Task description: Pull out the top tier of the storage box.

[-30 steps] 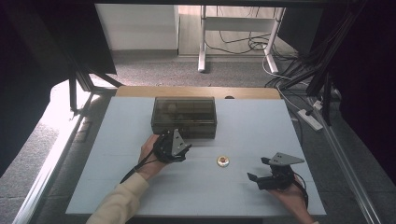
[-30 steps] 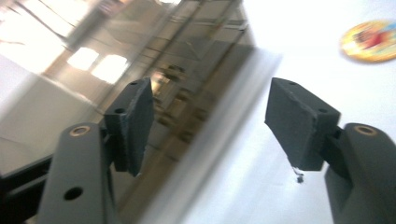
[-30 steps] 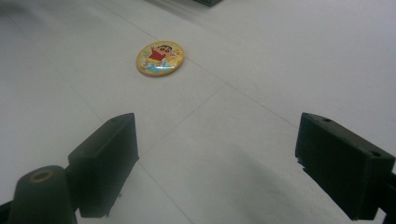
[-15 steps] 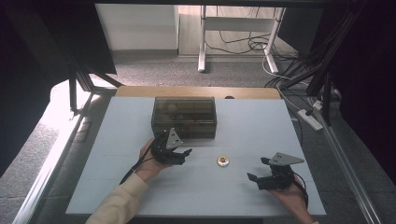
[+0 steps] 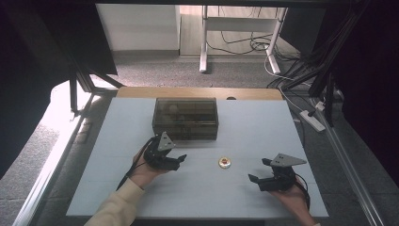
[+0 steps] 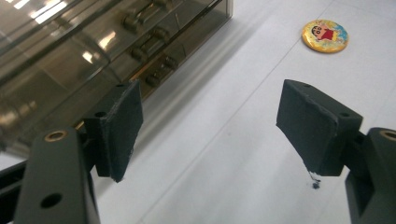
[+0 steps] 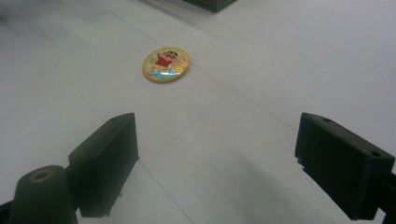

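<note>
From the high view, a small round badge (image 5: 225, 163) lies flat on the white table (image 5: 244, 188), between the two grippers and just in front of a smoky see-through box (image 5: 185, 118). The left gripper (image 5: 175, 161) sits at about 9 o'clock from the badge, its jaws wide and empty, pointing toward it. The right gripper (image 5: 259, 170) sits at about 4 o'clock from the badge, jaws also wide and empty. Both look about equally near; the left seems slightly closer. Being round, the badge has no long axis to line up with. Beyond the table are grey carpet, a white table leg frame and loose cables.

In the left gripper view, the badge (image 6: 325, 35) lies at 1 o'clock, well ahead of the spread jaws, with the box (image 6: 93, 51) just beside the left jaw at 10 o'clock.

In the right gripper view, the badge (image 7: 166, 64) lies at 11 o'clock ahead of the open jaws, on bare, smooth table. Such a thin flat disc will likely be awkward to pinch off the surface.
</note>
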Demonstrator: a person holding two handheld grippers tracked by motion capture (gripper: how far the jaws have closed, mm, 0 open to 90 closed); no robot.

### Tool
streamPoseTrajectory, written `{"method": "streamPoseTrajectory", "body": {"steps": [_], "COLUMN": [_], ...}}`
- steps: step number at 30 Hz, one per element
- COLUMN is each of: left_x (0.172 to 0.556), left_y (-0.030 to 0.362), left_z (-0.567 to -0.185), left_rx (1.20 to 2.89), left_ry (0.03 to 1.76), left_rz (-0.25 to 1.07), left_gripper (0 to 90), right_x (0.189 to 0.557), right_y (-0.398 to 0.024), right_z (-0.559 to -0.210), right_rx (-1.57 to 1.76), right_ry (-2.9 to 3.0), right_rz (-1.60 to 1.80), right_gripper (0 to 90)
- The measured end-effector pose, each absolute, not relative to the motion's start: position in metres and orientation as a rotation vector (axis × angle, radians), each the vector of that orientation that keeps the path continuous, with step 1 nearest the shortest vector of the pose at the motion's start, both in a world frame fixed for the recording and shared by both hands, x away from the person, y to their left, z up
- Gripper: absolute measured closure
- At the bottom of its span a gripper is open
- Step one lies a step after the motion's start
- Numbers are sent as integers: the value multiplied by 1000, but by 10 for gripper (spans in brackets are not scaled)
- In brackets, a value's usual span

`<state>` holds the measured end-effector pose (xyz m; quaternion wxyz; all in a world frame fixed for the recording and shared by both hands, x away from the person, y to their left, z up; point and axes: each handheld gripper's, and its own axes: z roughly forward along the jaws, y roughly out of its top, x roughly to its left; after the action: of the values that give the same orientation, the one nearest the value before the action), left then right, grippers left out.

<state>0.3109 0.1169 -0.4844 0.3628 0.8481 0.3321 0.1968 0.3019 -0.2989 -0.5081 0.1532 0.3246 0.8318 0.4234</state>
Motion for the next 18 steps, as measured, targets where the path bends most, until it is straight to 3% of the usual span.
{"method": "streamPoseTrajectory", "body": {"steps": [18], "left_x": [297], "left_y": [147], "left_z": [-490], "left_rx": [2140], "left_ry": [960], "left_rz": [481], "left_gripper": [225], "right_x": [311], "right_y": [-280], "right_z": [-502], "right_rx": [894], "right_ry": [2407], "right_rz": [1259], "right_gripper": [137]}}
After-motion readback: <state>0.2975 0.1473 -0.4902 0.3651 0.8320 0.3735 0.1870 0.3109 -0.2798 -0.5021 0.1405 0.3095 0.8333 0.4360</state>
